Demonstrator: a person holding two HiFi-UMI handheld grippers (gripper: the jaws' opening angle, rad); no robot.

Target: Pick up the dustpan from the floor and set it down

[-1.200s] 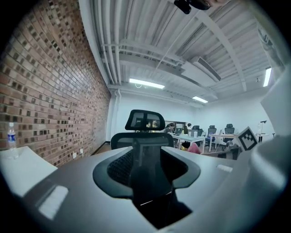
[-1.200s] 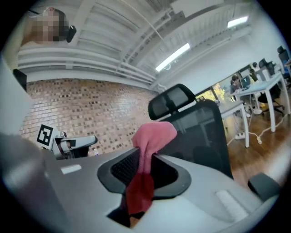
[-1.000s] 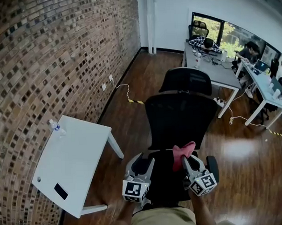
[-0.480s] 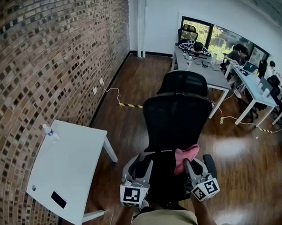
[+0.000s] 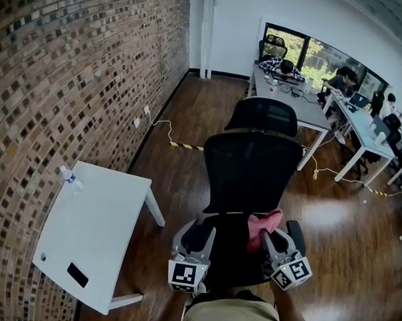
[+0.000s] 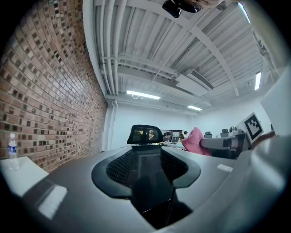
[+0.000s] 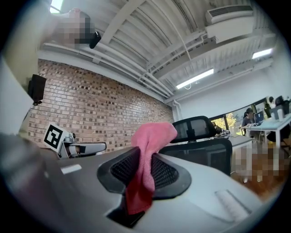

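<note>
While you stand behind the black office chair [image 5: 251, 171], you hold both grippers low at its seat end, side by side and apart from each other. Left gripper [image 5: 199, 235]: jaws spread wide, nothing between them. Its own view, left gripper [image 6: 148, 164], looks through the gap at the dark mesh chair back and a headrest [image 6: 145, 133]. Right gripper [image 5: 271, 238]: jaws closed on a pink cloth [image 5: 263, 223] that sticks up past the tips. In its own view, right gripper [image 7: 142, 164], the cloth [image 7: 152, 136] bunches above the black pads [image 7: 122, 167] and hangs down between them.

Dustpan: no view shows it, so you cannot tell where it lies relative to either gripper. The only floor in view is the dark wood floor [image 5: 181, 157] around the chair, with a cable and a yellow-black tape strip [image 5: 187, 146] near the brick wall [image 5: 64, 76].

To your left is a white table [image 5: 91, 241], set against the brick wall. A water bottle [image 5: 69, 177] stands at the tabletop's far corner by the wall, and a flat black device [image 5: 77, 275] lies near its near edge. A second black chair [image 5: 265, 117] stands just behind the first. Beyond it, long grey desks [image 5: 305, 105] run along the windows, with people seated at them.
</note>
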